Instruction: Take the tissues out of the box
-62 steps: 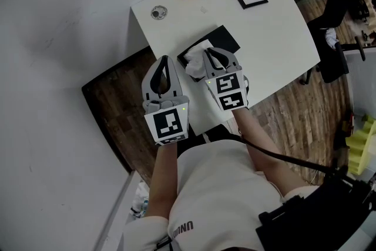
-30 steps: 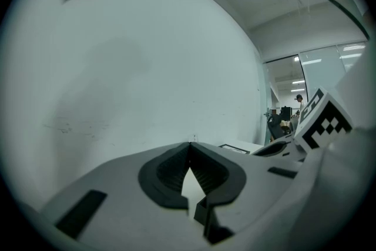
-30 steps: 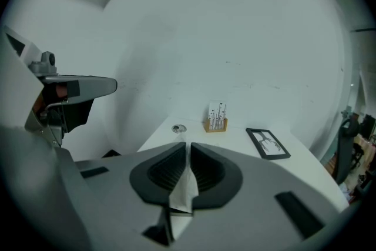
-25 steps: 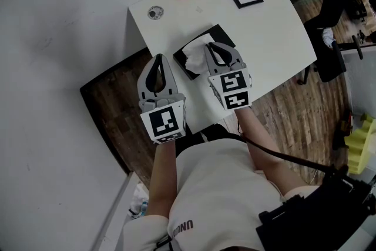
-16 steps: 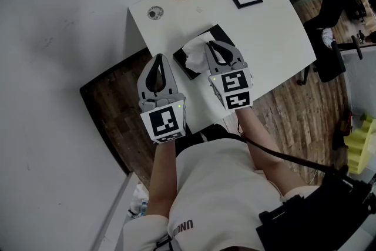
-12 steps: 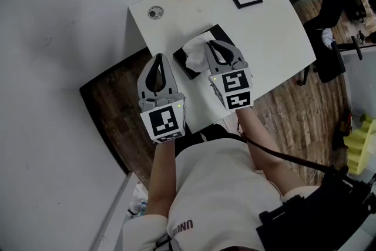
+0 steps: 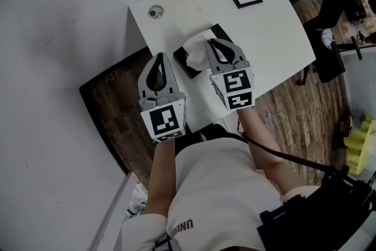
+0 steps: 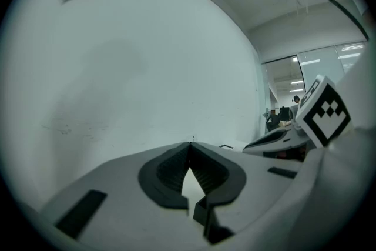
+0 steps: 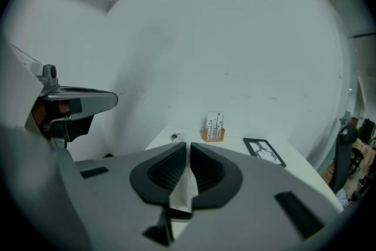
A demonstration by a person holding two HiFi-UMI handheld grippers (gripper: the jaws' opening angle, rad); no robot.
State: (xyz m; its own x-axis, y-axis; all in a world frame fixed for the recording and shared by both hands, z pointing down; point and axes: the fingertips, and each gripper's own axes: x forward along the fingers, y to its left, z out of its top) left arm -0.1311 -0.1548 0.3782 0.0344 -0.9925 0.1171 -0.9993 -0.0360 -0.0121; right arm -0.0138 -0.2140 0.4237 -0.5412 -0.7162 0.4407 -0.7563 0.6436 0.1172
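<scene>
Tissue (image 9: 183, 191) is pinched in the right gripper (image 9: 188, 149), just above the box (image 7: 182, 63); the left gripper (image 7: 159, 59), closed on nothing, hangs farther from the box.

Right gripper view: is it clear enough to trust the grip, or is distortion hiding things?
Right gripper view: strong fisheye bending with dark corners, yet sharp at the jaws, the tissue plainly pinched; head view: even light, no glare, the right gripper small but crisp.
</scene>
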